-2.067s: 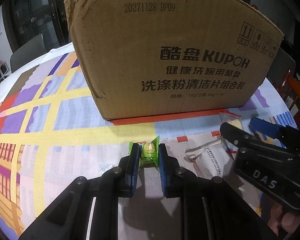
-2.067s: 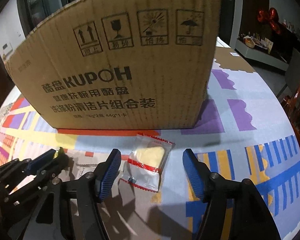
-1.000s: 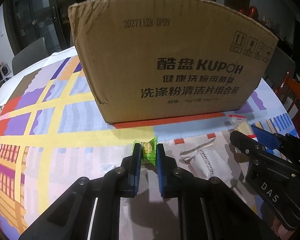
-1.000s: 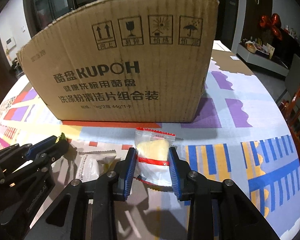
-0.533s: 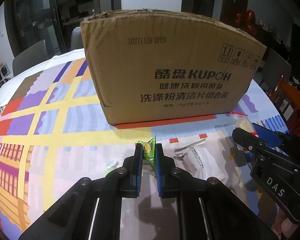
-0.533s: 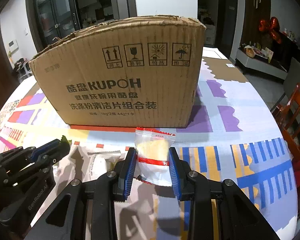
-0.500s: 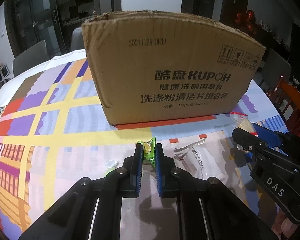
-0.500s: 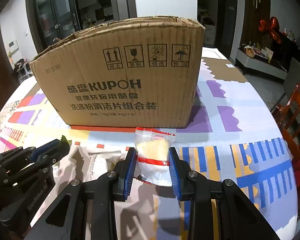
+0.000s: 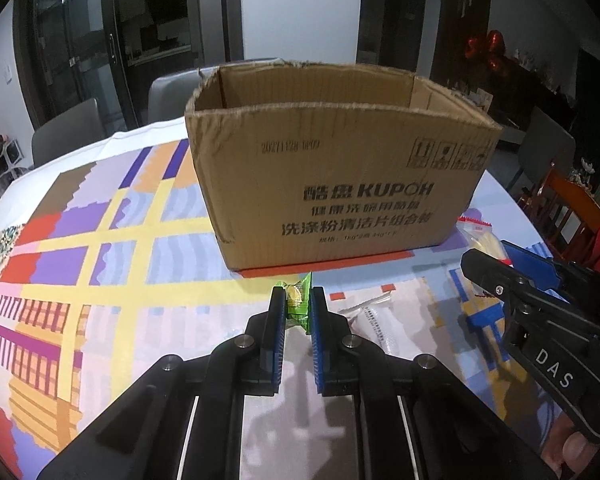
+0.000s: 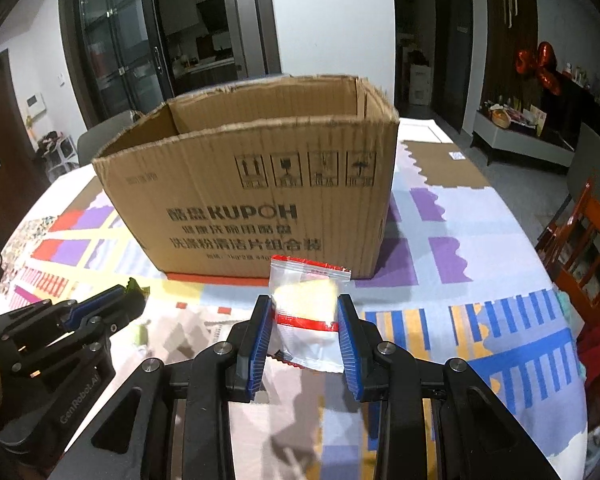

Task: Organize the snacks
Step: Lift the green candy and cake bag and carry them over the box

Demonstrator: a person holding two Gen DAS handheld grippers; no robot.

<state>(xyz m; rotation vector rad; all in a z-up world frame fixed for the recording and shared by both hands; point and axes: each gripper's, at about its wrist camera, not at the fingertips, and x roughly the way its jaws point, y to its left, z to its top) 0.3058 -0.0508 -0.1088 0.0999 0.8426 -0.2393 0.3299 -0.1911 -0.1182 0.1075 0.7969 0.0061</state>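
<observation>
Snack packet (image 10: pixel 306 312) | box (image 10: pixel 260 184) print: KUPOH (open top)

This is a home's dining room. The landmark is a round counter (image 10: pixel 480 240) spread with a cloth of purple, yellow, orange and blue blocks. Grey upholstered chairs (image 9: pixel 62 130) stand at its far side, and an orange-brown wooden chair (image 10: pixel 584 248) stands at its right edge. Behind the counter, dark-framed glass sliding doors (image 10: pixel 116 52) show a kitchen-like room with shelves. To the right of the counter runs a low sideboard (image 10: pixel 520 136) carrying small household items, with shiny red balloons (image 10: pixel 540 64) on the dark wall above it.
</observation>
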